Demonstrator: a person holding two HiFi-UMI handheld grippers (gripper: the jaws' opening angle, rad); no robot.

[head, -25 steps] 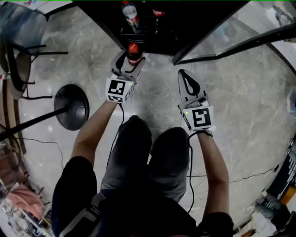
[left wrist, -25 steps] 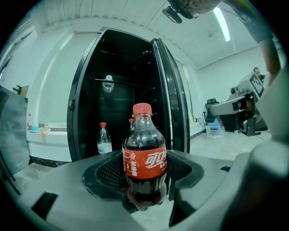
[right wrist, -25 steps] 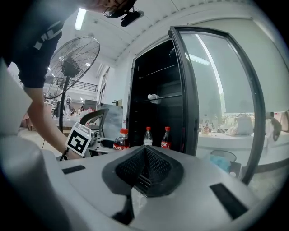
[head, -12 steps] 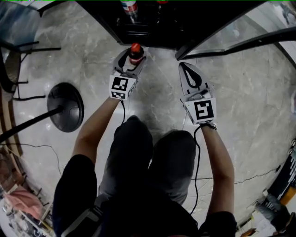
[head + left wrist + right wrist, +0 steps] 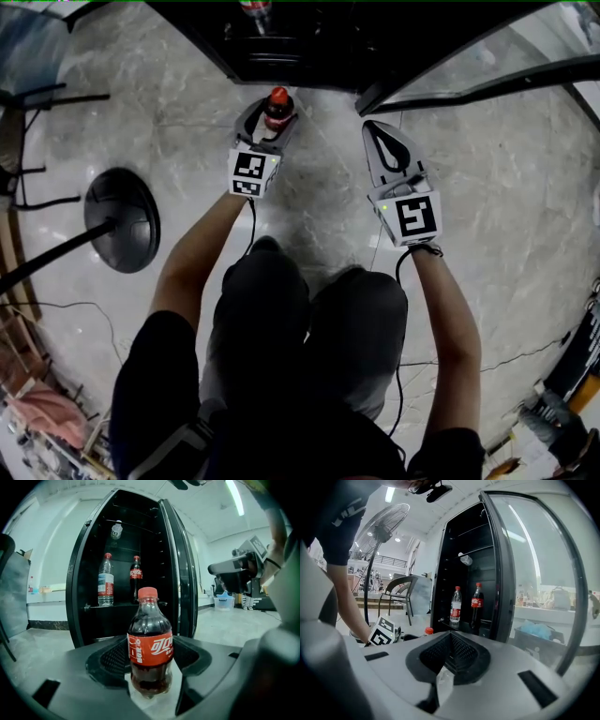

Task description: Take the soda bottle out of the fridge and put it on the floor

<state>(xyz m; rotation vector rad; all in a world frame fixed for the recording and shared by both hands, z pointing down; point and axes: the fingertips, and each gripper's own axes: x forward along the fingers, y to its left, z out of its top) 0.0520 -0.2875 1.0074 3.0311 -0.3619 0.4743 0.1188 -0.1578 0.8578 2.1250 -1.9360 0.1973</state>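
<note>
Withdrawn farther from the fridge (image 5: 84, 569), left tool (image 5: 268, 112) grips the soda bottle (image 5: 150, 644); right tool (image 5: 373, 131) closed, empty; only gripper views reveal shelved bottles (image 5: 106, 581).

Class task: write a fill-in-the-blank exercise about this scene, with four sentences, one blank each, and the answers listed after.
1. The left gripper is shut on the soda bottle, whose cap is ___.
2. The right gripper has its jaws together and holds ___.
3. The fridge door stands ___.
4. In the left gripper view, the second soda bottle stands to the ___ of the water bottle.

Missing words: red; nothing; open; right.
</note>
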